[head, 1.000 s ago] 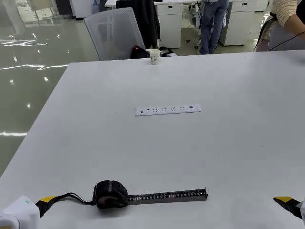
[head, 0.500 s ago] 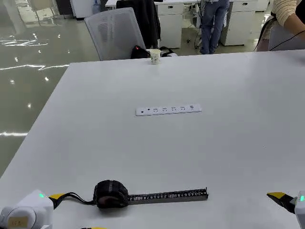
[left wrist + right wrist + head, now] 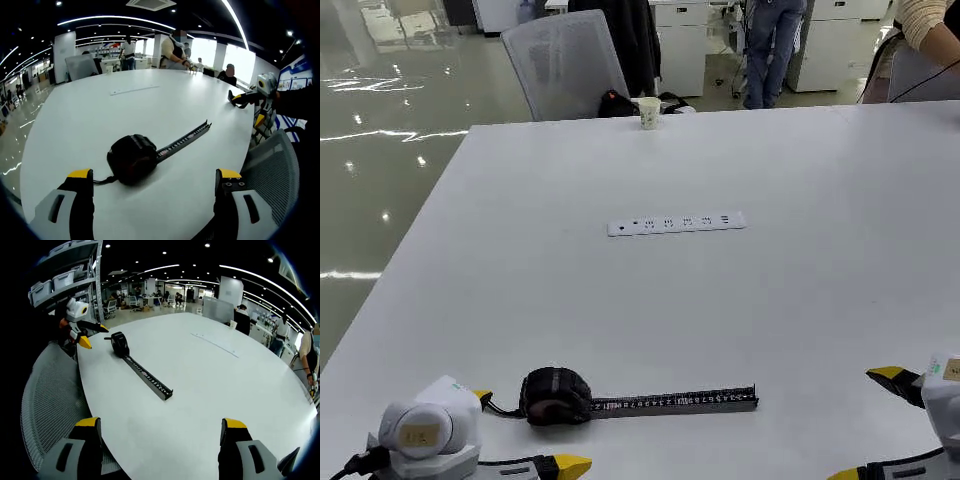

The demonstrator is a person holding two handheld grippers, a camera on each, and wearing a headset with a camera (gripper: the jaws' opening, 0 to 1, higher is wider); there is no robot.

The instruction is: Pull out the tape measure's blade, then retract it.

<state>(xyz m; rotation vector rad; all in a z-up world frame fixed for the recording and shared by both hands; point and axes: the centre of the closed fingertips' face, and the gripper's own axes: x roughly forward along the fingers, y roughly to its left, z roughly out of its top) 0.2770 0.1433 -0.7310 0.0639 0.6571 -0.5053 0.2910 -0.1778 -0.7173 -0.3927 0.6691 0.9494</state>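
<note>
Head view: open left gripper [image 3: 525, 432] is nearing tape measure [image 3: 556, 396]
Right gripper [image 3: 868, 425] is gaping too; pulled-out blade [image 3: 675, 403] is awaiting retraction

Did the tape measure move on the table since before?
No. The tape measure sits the same way from the power strip; only the camera shifted.

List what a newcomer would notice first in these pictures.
The black tape measure lies by the near edge of the white table, its blade out flat to the right. The open left gripper sits close behind the tape measure, the open right gripper apart from the blade tip. A power strip lies mid-table.
</note>
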